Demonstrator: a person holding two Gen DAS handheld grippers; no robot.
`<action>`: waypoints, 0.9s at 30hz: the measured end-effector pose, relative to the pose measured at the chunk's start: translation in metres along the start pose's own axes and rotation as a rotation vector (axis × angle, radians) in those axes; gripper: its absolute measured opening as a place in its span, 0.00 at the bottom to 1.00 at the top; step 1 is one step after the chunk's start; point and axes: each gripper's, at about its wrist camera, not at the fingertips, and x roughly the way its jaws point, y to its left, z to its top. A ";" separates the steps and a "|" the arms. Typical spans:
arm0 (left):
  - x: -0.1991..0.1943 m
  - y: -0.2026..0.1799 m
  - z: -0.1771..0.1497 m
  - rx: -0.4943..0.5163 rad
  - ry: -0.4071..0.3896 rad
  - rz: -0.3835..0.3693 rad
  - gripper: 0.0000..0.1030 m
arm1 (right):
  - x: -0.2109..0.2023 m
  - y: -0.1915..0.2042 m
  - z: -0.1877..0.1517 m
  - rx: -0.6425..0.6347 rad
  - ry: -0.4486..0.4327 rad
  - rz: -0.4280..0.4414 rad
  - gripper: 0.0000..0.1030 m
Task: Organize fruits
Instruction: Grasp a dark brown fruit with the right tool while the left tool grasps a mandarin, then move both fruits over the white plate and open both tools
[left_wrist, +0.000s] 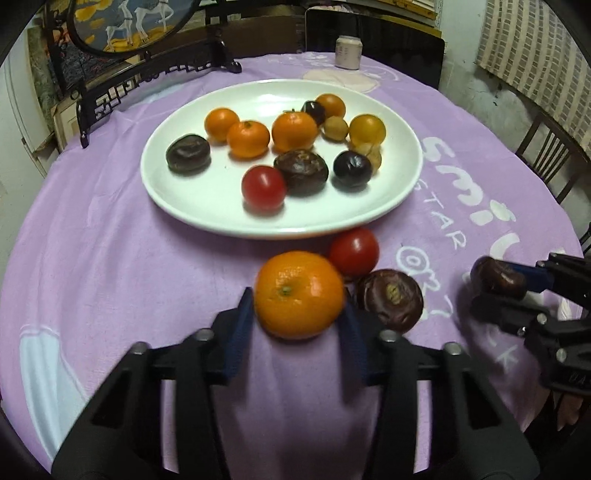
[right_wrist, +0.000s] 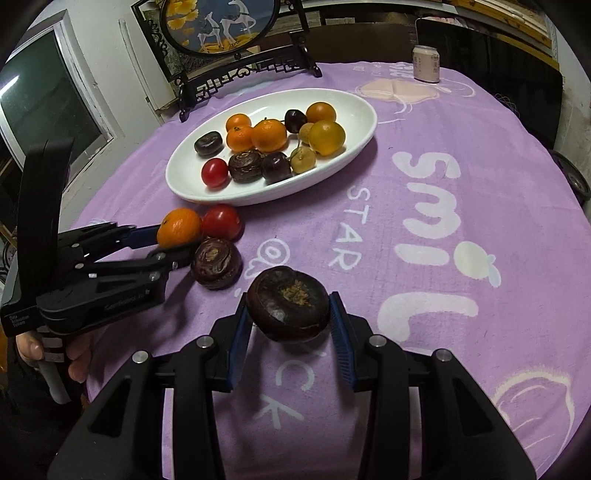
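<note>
My left gripper (left_wrist: 299, 306) is shut on an orange mandarin (left_wrist: 299, 293), just in front of the white plate (left_wrist: 177, 199); it also shows in the right wrist view (right_wrist: 173, 240). My right gripper (right_wrist: 290, 314) is shut on a dark brown water chestnut (right_wrist: 288, 302) and shows at the right of the left wrist view (left_wrist: 480, 291). A red tomato (left_wrist: 354, 251) and another dark chestnut (left_wrist: 391, 299) lie on the purple cloth (left_wrist: 110, 258) beside the mandarin. The plate holds several mandarins, chestnuts, a tomato (left_wrist: 263, 187), dark plums and yellow fruits.
A framed round picture on a dark stand (right_wrist: 221, 26) stands behind the plate. A small can (right_wrist: 426, 62) sits at the table's far edge. A chair (left_wrist: 546, 155) stands at the right.
</note>
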 end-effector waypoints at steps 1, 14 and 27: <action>0.000 0.000 -0.001 0.000 -0.002 -0.001 0.43 | 0.000 0.001 0.000 -0.002 -0.001 0.004 0.40; -0.045 0.017 -0.020 -0.083 -0.059 -0.067 0.43 | -0.009 0.019 0.005 -0.029 -0.028 0.015 0.40; -0.066 0.028 0.004 -0.094 -0.090 -0.065 0.43 | -0.009 0.039 0.051 -0.105 -0.066 0.065 0.40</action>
